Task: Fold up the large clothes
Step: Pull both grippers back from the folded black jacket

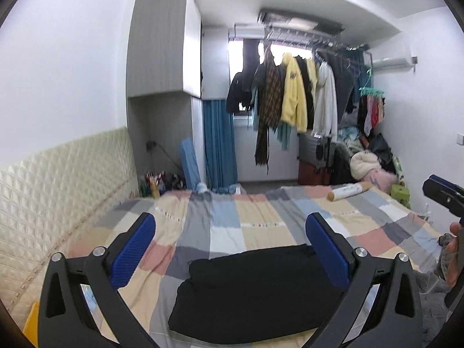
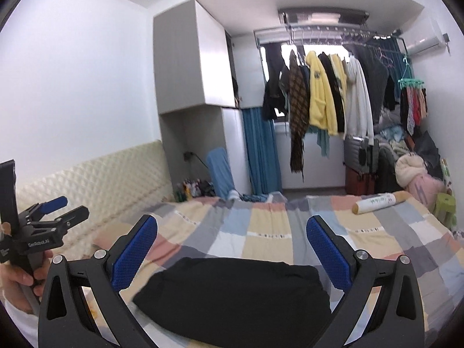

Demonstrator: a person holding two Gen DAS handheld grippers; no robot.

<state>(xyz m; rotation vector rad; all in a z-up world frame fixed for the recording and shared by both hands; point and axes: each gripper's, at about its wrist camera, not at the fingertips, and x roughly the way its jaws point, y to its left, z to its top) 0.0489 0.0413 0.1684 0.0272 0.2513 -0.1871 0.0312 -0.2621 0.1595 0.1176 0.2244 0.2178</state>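
A black garment (image 1: pixel 255 293) lies folded in a compact stack on the checked bedspread (image 1: pixel 232 220), near the bed's front edge. It also shows in the right wrist view (image 2: pixel 235 295). My left gripper (image 1: pixel 230 249) is open and empty, held above the garment's far edge, apart from it. My right gripper (image 2: pixel 232 252) is open and empty, also above the garment. The left gripper shows at the left of the right wrist view (image 2: pixel 55 211); the right one shows at the right edge of the left wrist view (image 1: pixel 443 197).
A rolled white paper tube (image 1: pixel 348 191) lies on the bed's far right. A padded cream wall panel (image 1: pixel 58 203) runs along the left. A rack of hanging clothes (image 1: pixel 293 95) stands beyond the bed's foot. Piled items and a green stool (image 2: pixel 445 206) are at the right.
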